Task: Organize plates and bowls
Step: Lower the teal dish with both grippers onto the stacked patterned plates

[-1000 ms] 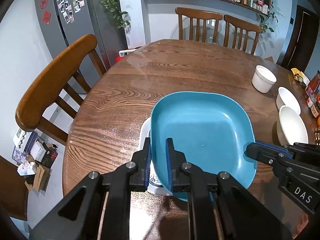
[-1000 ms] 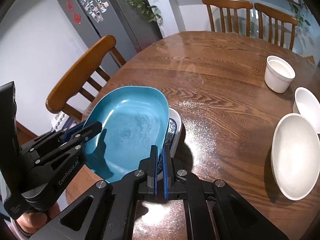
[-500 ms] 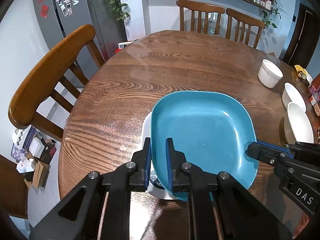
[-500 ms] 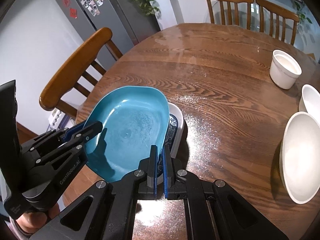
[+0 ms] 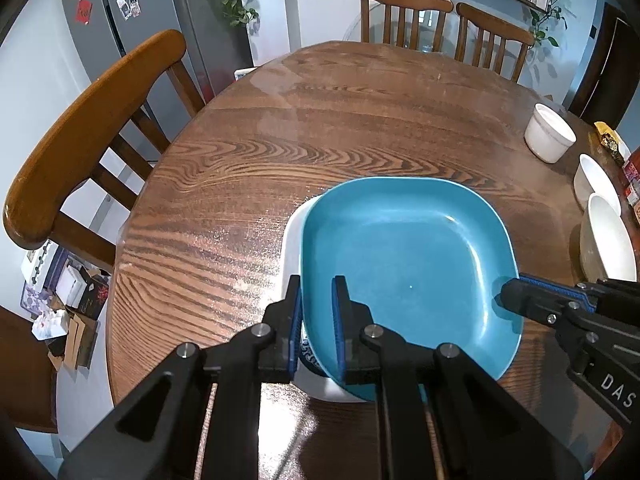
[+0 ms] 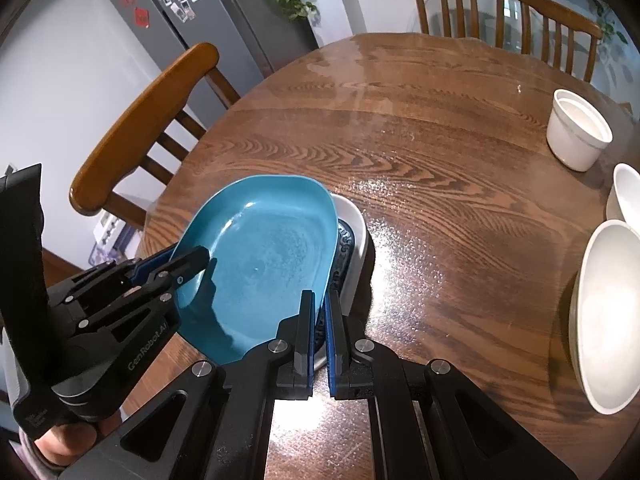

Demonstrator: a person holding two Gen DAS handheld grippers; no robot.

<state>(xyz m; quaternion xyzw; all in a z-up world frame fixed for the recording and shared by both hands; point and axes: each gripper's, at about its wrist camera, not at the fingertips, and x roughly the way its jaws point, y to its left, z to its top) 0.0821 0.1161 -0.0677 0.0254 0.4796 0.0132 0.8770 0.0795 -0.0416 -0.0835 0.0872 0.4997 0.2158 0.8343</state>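
Both grippers were clamped on opposite rims of the square teal ceramic plate [image 5: 404, 264]: the left gripper [image 5: 317, 312] pinched its left rim, the right gripper [image 6: 319, 320] its right rim, each with one pad inside the dish and one outside. The plate hung over a white patterned-rim plate [image 5: 291, 248] near the edge of the round wooden table [image 5: 320, 128], offset toward the right so the lower plate's left rim showed. Judgement: centring needs a leftward shift before release. Three white bowls [image 6: 600, 312] sat well apart, right.
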